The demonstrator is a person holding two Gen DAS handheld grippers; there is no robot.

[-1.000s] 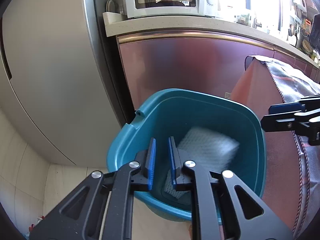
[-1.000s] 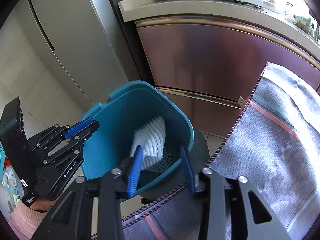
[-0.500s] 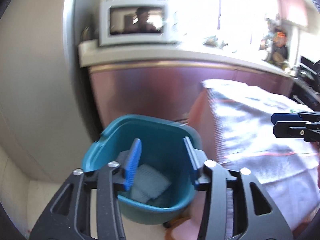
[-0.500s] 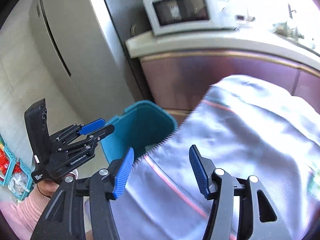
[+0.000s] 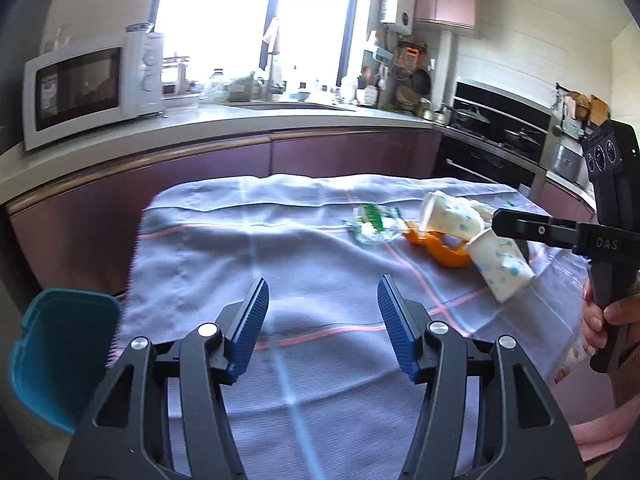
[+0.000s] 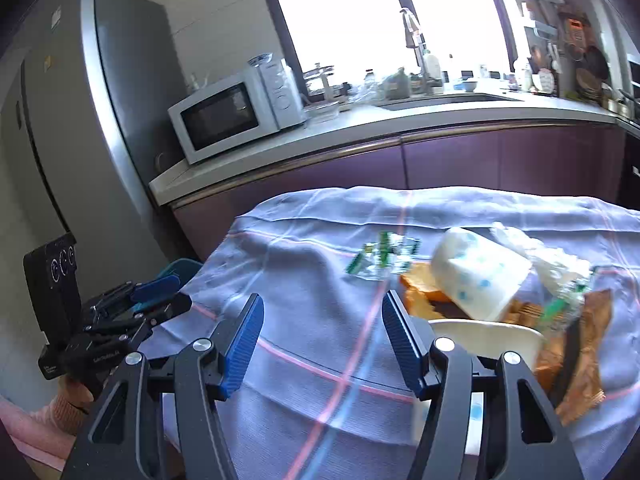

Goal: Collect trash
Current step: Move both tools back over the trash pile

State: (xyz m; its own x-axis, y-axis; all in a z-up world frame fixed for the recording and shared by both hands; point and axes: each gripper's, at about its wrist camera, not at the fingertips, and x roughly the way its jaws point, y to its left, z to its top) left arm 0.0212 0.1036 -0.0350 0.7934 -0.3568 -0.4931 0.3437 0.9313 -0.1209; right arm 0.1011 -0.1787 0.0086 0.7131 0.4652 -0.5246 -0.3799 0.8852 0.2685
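Both tools are empty and aimed at the trash pile, so this reads as the reach for the next piece. Taking the cloth-covered counter (image 5: pixel 280 240) as the landmark: off its left edge and lower down stands the teal bin (image 5: pixel 60 352), smooth hard plastic with rounded corners. Over the counter's near middle hangs the left gripper (image 5: pixel 322 312), its ribbed blue fingers (image 5: pixel 252 320) wide apart with nothing between them. The cloth is a soft, wrinkled pale weave crossed by thin pink stripes. Toward the counter's right lies the trash: a crinkled clear wrapper with green print (image 5: pixel 374 224), a curl of orange peel (image 5: pixel 444 248), then two white paper cups with blue dots (image 5: pixel 452 218) tipped on their sides, and a brown foil packet (image 6: pixel 580 360) at the far right. The right gripper (image 6: pixel 322 332) hovers just short of this heap, fingers likewise spread and empty. The next move probably calls for lowering onto one light, crushable item and closing gently.
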